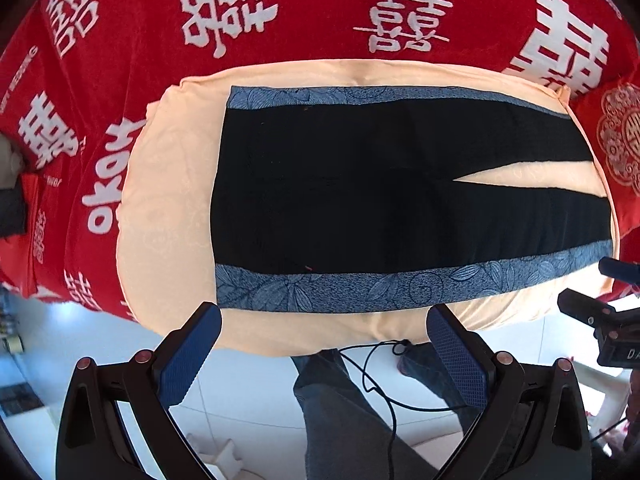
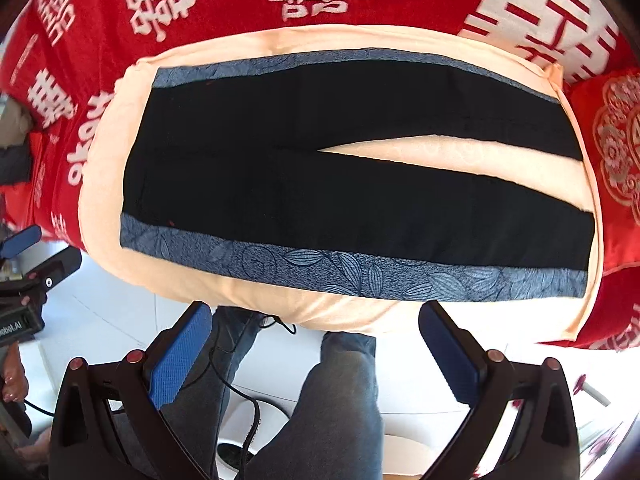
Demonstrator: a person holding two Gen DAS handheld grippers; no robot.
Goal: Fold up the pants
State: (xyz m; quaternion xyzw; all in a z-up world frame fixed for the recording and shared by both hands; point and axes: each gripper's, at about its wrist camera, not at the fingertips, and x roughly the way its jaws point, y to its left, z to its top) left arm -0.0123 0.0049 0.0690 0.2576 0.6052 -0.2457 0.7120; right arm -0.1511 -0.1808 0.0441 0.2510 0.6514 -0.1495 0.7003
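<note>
The black pants with blue leaf-patterned side stripes (image 1: pixel 360 200) are lying flat and unfolded ahead of both hand-held grippers, spread on a peach cushion cover (image 1: pixel 168 216) over a red bedspread with white characters (image 1: pixel 320 20). The left hand-held gripper (image 1: pixel 324 356) is hovering just short of the near striped edge, its blue-padded fingers (image 1: pixel 188 360) spread wide apart and holding nothing. The right hand-held gripper (image 2: pixel 316 352) is likewise hanging open and empty, the pant legs fanning out ahead and to its right.
</note>
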